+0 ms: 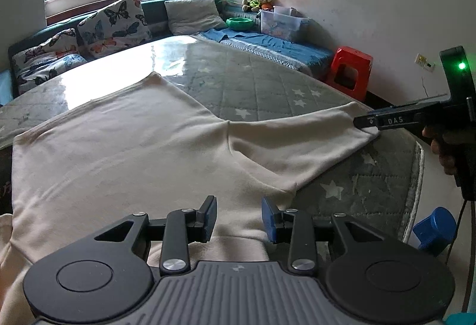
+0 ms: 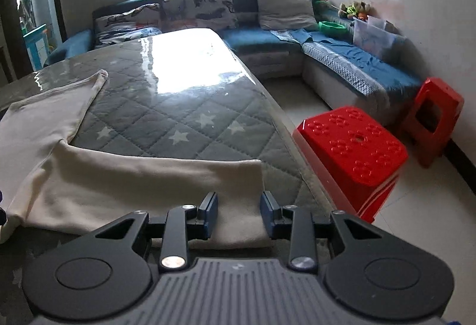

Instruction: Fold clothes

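Observation:
A cream long-sleeved garment (image 1: 125, 146) lies spread flat on the table (image 1: 255, 87), which has a grey quilted star cover. One sleeve (image 1: 297, 134) stretches to the right. My left gripper (image 1: 238, 216) is open above the garment's near edge, its blue-padded fingers (image 1: 269, 219) apart. My right gripper (image 2: 239, 213) is open over the sleeve cuff (image 2: 238, 176), fingers either side of it; seen from the left wrist view (image 1: 364, 121), it sits at the cuff's end near the table's right edge.
A blue sofa (image 2: 342, 57) with butterfly pillows (image 1: 116, 23) wraps behind the table. Two red plastic stools (image 2: 354, 146) (image 2: 431, 117) stand right of the table. A clear storage bin (image 1: 281, 23) and a green bowl (image 1: 239, 23) sit on the sofa.

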Action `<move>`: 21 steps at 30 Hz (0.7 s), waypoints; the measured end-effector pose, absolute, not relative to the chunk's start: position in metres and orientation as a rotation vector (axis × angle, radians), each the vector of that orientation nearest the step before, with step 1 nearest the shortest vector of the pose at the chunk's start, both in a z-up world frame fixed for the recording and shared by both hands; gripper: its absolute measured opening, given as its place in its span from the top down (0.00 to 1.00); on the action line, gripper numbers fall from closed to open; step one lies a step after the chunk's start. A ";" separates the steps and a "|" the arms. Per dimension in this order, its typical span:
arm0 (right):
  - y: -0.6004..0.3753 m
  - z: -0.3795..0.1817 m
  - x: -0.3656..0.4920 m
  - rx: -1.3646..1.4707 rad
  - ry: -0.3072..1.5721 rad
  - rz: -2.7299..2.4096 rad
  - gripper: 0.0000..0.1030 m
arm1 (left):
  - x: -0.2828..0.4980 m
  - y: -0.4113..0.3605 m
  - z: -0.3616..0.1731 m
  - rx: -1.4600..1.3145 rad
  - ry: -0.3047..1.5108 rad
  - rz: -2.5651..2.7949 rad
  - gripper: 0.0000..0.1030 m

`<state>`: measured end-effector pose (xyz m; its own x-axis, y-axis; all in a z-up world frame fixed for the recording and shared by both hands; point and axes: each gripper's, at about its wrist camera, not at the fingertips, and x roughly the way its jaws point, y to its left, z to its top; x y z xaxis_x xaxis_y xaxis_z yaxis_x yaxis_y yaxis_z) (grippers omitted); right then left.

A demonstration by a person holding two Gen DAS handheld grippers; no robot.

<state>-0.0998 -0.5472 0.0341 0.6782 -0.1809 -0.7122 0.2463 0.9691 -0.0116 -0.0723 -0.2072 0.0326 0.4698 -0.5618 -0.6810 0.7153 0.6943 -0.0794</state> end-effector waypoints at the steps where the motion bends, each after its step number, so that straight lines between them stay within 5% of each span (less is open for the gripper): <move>1: -0.548 0.034 -0.099 0.083 0.789 -0.238 0.83 | -0.073 -0.208 0.032 0.231 0.745 -0.792 0.65; 2: -0.547 0.035 -0.098 0.063 0.791 -0.237 0.95 | -0.073 -0.209 0.031 0.232 0.747 -0.793 0.65; 10: -0.539 0.061 -0.073 -0.118 0.701 -0.311 0.99 | -0.076 -0.212 0.027 0.254 0.752 -0.798 0.65; 12: -0.541 0.066 -0.078 -0.056 0.700 -0.272 0.94 | -0.076 -0.212 0.027 0.250 0.753 -0.797 0.65; 14: -0.540 0.065 -0.086 -0.024 0.707 -0.257 0.65 | -0.077 -0.212 0.026 0.251 0.749 -0.799 0.63; 21: -0.545 0.049 -0.118 0.100 0.769 -0.241 0.62 | -0.076 -0.214 0.026 0.255 0.746 -0.806 0.61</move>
<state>-0.1184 -0.5447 0.0491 0.6925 -0.1792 -0.6988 0.2522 0.9677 0.0018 -0.0764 -0.2137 0.0264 0.4581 -0.5599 -0.6905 0.7311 0.6791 -0.0656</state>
